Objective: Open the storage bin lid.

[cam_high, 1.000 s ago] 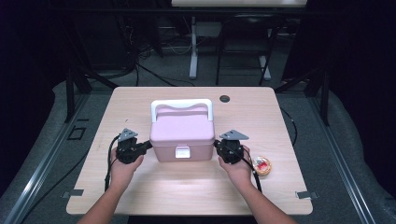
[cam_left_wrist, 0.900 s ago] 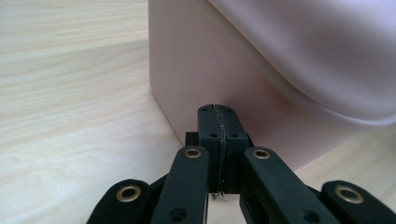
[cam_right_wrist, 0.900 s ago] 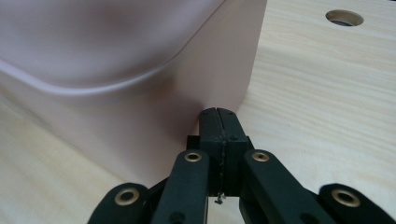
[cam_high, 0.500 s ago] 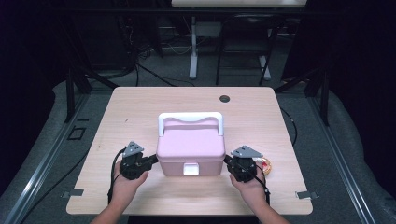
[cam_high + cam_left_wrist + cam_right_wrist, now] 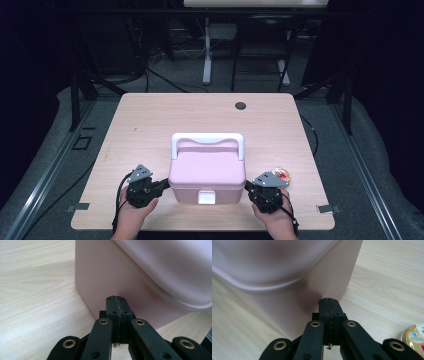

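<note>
From the high view, a pink box (image 5: 207,172) with a white handle (image 5: 207,141) is sitting near the front edge of the desk (image 5: 150,115), about midway between its left and right edges, with its white latch (image 5: 206,197) facing the person. The left gripper (image 5: 162,185) is pressing against the box's left side and the right gripper (image 5: 247,186) against its right side, each held in a hand coming up from the front edge. A small round tin (image 5: 285,175) is lying just behind the right gripper, and a dark round cap (image 5: 241,105) is sitting near the far edge. In the left gripper view, the jaws are pressed together with nothing between them, and their tips are touching the pink wall low down, close to a corner. In the right gripper view, the jaws are likewise pressed together and empty, pushing on the opposite wall, with the tin (image 5: 414,336) showing at the lower right. Judging by this, the box is being squeezed between two closed grippers to shift it; the lid looks shut and the latch appears untouched, so any opening is yet to come.
</note>
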Demonstrator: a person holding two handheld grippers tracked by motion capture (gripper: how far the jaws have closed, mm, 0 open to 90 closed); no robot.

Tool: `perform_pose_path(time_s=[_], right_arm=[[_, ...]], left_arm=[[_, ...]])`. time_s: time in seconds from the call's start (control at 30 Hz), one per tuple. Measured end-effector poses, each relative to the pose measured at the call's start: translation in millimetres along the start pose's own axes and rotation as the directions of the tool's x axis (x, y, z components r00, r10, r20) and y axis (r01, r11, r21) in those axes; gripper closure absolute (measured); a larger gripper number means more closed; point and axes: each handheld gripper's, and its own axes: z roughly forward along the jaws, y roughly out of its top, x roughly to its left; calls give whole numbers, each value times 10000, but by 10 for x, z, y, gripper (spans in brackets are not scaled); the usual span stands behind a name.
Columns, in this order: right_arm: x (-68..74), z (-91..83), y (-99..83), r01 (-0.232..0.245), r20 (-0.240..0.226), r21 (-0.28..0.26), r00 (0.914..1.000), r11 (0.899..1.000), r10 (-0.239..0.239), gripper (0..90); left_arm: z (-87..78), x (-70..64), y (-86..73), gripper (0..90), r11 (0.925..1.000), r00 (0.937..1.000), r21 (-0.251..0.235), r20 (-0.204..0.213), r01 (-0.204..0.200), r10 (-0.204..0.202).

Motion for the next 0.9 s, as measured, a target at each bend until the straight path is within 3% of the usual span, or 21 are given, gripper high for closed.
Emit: perform_pose_path(time_s=[0.2,0.63,0.9], right_arm=[[24,-54,-33,-70,-105,74,9999,9999,71,900],[73,-157,-86,38,-278,234,9996,9997,-31,900],[56,-168,-91,-164,-423,271,9990,9995,175,900]], left_arm=[[-42,-16,-50,900,9999,9997,-27,235,103,-103],[-113,-67,-100,900,9999,9991,149,419,-76,70],[-110,-9,-89,900,9997,9970,208,763,95,-111]])
